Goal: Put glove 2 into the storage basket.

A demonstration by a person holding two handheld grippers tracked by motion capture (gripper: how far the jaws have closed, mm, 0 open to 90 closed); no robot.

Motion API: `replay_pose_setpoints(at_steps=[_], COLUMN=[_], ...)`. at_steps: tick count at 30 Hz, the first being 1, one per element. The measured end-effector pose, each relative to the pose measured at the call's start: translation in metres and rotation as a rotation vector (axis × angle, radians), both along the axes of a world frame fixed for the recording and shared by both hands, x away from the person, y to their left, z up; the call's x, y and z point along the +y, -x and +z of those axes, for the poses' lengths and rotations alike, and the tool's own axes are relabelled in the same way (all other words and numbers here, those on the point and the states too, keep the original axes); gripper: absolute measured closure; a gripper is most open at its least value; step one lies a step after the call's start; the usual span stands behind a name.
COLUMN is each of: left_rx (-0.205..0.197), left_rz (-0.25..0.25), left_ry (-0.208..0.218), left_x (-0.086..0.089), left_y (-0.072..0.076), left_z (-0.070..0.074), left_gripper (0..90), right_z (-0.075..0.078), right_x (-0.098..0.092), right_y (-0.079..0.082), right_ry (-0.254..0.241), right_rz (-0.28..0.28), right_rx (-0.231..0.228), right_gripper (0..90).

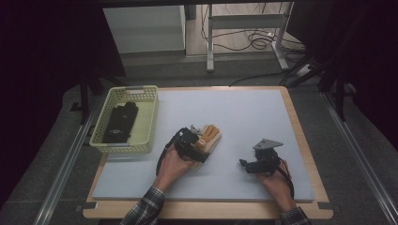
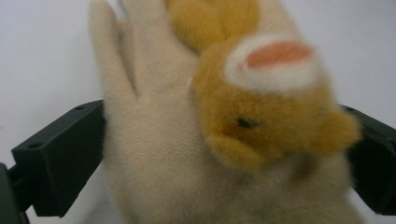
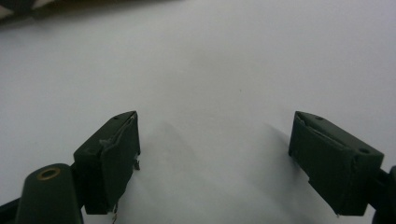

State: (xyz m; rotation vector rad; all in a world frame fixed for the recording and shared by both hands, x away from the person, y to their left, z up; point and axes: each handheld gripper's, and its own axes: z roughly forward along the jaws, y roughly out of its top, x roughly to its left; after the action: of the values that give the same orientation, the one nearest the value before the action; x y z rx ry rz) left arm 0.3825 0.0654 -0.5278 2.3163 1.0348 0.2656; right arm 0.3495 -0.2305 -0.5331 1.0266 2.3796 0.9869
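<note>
The left claw [image 1: 199, 140] sits near the middle of the pale grey counter [image 1: 244, 112], its black jaws pinching a cream fabric glove with a fuzzy orange animal figure [image 2: 187, 140] sewn on top. The glove appears to lie flat on the counter, though the close view is blurred. The right claw [image 3: 215, 158] rests well apart, jaws spread over bare surface. A pale yellow plastic basket [image 1: 146, 123] holding dark gloves [image 1: 119, 122] stands at the counter's left edge.

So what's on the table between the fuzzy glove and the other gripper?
Nothing: in the high view, bare white mat lies between the glove and the open right gripper.
</note>
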Motion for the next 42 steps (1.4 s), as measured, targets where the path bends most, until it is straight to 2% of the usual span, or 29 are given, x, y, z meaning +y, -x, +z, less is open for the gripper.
replay_pose_setpoints(at_steps=[2, 5, 7, 12, 17, 21, 23, 26, 30, 34, 42], left_rx=[0.004, 0.000, 0.000, 0.004, 0.012, 0.003, -0.007, -0.017, -0.011, -0.014, -0.028], left_rz=[0.003, 0.014, 0.007, -0.024, -0.021, -0.014, -0.006, 0.013, 0.026, 0.035, 0.095], left_ry=[-0.026, -0.019, -0.020, -0.037, -0.038, -0.008, -0.013, -0.023, -0.005, -0.010, -0.013], left_x=[-0.003, -0.002, -0.002, -0.004, -0.004, 0.002, 0.005, 0.010, 0.017, 0.023, 0.036], left_y=[0.001, 0.003, 0.005, 0.010, 0.012, 0.011, 0.009, 0.007, 0.004, 0.002, -0.006], left_z=[-0.006, -0.005, -0.002, 0.006, 0.009, 0.015, 0.020, 0.028, 0.035, 0.043, 0.066], left_gripper=[0.0, 0.8, 8.1, 35.2, 51.5, 62.5, 67.2, 69.0, 70.8, 71.2, 71.0], right_z=[0.000, 0.000, 0.000, 0.000, 0.000, 0.000, 0.000, 0.000, 0.000, 0.000, 0.000], right_x=[0.000, 0.000, 0.000, 0.000, 0.000, 0.000, 0.000, 0.000, 0.000, 0.000, 0.000], right_y=[0.000, 0.000, 0.000, 0.000, 0.000, 0.000, 0.000, 0.000, 0.000, 0.000, 0.000], right_ry=[0.000, 0.000, 0.000, 0.000, 0.001, 0.000, 0.000, 0.001, 0.000, 0.000, 0.000], right_rz=[0.000, 0.000, 0.000, 0.000, 0.000, -0.001, -0.001, -0.001, -0.001, 0.000, 0.000], right_rx=[0.000, 0.001, 0.000, 0.000, 0.000, 0.000, 0.001, 0.001, 0.002, 0.001, 0.000], right_gripper=[16.2, 16.2, 16.2, 16.2, 16.1, 16.2, 16.2, 16.2, 16.2, 16.2, 16.1])
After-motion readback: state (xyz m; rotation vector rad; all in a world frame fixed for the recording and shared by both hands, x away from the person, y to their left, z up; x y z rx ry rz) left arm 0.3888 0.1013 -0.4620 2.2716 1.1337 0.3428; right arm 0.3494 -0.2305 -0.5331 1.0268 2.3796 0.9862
